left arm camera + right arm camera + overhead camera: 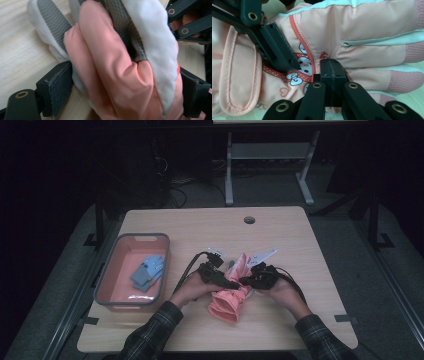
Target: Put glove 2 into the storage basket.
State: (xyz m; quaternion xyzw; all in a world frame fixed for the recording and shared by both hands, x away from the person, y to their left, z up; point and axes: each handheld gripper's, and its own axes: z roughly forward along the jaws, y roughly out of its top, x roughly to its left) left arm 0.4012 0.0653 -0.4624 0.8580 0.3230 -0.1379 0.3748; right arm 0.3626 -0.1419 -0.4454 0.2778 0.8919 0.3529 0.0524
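Nearest to the person, the two hands meet at the middle of the table [300, 240] over a pink glove [231, 295]. The right gripper [331, 65] has its jaws fully closed, and they seem to pinch a small fold of the glove's back, probably to keep it from sliding. The left gripper [125, 85] stands wide open with the glove's fingers between its pads; whether the pads already press I cannot tell, but they look ready to take it. Farther to the left sits a grey bin [107, 272] holding a blue glove [148, 271], which is likely where the pink one should go.
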